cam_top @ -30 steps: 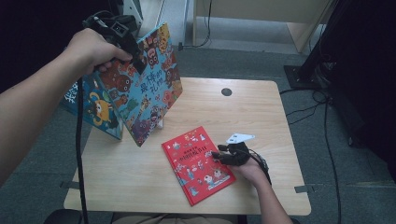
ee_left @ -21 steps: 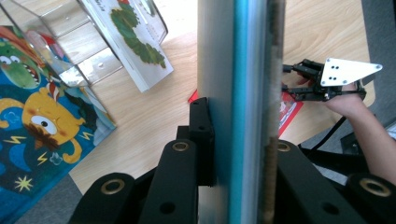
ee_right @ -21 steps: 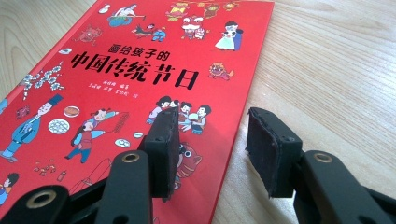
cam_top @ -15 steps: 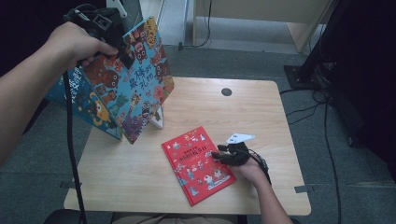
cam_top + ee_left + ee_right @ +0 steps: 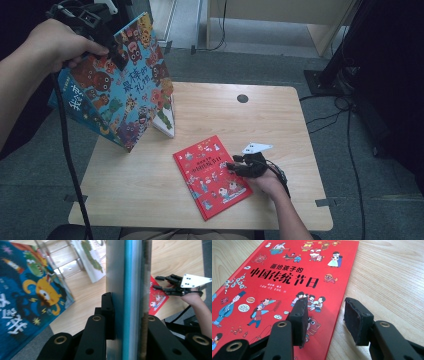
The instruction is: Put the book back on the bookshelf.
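Two books in play: blue picture book (image 5: pixel 122 95) lifted at the worktop's left edge, red book (image 5: pixel 212 175) flat near the front edge.
Left tongs (image 5: pixel 126 315): pinching the blue picture book's edge; in the left gripper view I see both pads clamped on the closed covers.
Blue book pose: up in the air, tilted, lower corner hanging just over the worktop (image 5: pixel 240 125); long axis runs steeply from the clamped top edge down toward me.
Other book: another blue book (image 5: pixel 30 292) just behind the lifted one, partly hidden; I can't tell how it rests.
Right tongs (image 5: pixel 325 320): spread partway, pinching nothing; one pad over the red cover, the other over bare wood, the book's right edge between them.
Red book axis: long side runs diagonally, away from me and to the left; it lies directly ahead of the right tongs.
Key relation: red book sits well right of the lifted blue one; right hand (image 5: pixel 267 180) far nearer to it.
My judgement: left carries blue, right only steadies red.
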A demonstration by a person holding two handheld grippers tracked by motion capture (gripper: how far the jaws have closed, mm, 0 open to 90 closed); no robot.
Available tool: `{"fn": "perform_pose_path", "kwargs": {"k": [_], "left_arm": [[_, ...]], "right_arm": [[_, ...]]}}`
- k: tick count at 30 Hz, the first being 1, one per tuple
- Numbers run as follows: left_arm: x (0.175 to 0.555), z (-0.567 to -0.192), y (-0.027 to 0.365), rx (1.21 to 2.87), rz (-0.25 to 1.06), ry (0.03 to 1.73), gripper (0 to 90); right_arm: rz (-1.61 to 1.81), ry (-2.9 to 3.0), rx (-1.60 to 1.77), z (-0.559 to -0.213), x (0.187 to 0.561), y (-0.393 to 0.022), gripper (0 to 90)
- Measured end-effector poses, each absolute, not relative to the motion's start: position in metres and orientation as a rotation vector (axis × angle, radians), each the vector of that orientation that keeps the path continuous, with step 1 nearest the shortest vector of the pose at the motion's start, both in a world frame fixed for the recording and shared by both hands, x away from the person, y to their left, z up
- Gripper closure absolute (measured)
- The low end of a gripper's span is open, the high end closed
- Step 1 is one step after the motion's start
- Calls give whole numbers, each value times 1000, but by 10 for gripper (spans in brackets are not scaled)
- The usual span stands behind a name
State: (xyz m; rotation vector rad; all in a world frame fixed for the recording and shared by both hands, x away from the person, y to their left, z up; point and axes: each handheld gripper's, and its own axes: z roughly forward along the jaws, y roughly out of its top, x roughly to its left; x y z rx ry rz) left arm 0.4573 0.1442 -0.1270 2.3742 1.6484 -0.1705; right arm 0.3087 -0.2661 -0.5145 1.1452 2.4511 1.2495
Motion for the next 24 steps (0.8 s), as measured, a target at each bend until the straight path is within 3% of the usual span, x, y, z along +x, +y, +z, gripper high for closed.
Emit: {"fn": "perform_pose_path", "kwargs": {"k": [24], "left_arm": [[457,-121,232,2139,-159,1792,811]], "right_arm": [[1252,2452,1145,-515,309,-265,543]]}}
